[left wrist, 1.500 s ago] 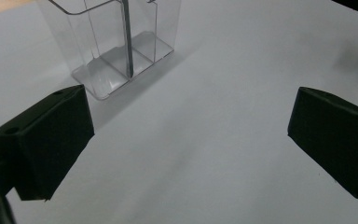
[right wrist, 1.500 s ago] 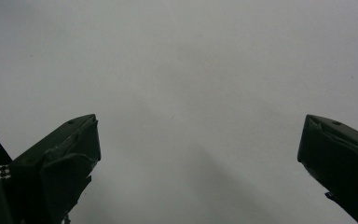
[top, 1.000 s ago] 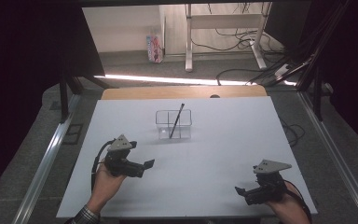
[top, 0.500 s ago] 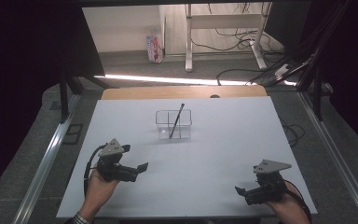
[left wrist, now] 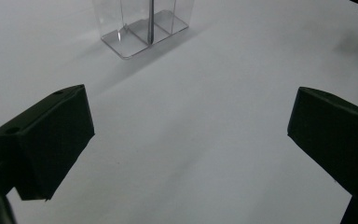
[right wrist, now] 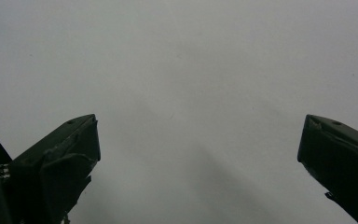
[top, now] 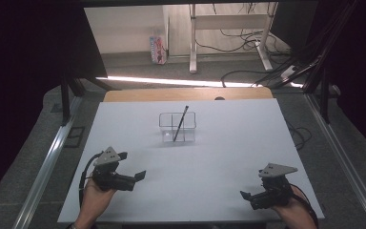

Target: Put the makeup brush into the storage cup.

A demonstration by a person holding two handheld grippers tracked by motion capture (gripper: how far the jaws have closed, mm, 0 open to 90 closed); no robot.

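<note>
- Jaws spread wide on the left gripper (top: 140,175), held low over the near-left part of the white table (top: 228,162); nothing between them but bare tabletop in the left gripper view (left wrist: 191,135).
- Gripped from below by the person's left hand (top: 93,198), with a grey three-cornered plate on top and a black cable looping off its left side.
- Pointed rightward and a little toward the far edge, well apart from anything on the table.
- Farther back, near the table's middle: a clear plastic holder (top: 177,128) with inner dividers, standing upright.
- Inside the holder, a dark pen (top: 180,123), leaning with its tip at the base and its top tilted to the right, above the rim.
- Same holder at the top of the left gripper view (left wrist: 142,25), pen shaft (left wrist: 151,21) rising out of frame.
- At the near-right corner: right gripper (top: 246,196), jaws likewise spread wide and empty, pointing left, held by the right hand (top: 298,212).
- Plain white surface between those jaws in the right gripper view (right wrist: 198,140).
</note>
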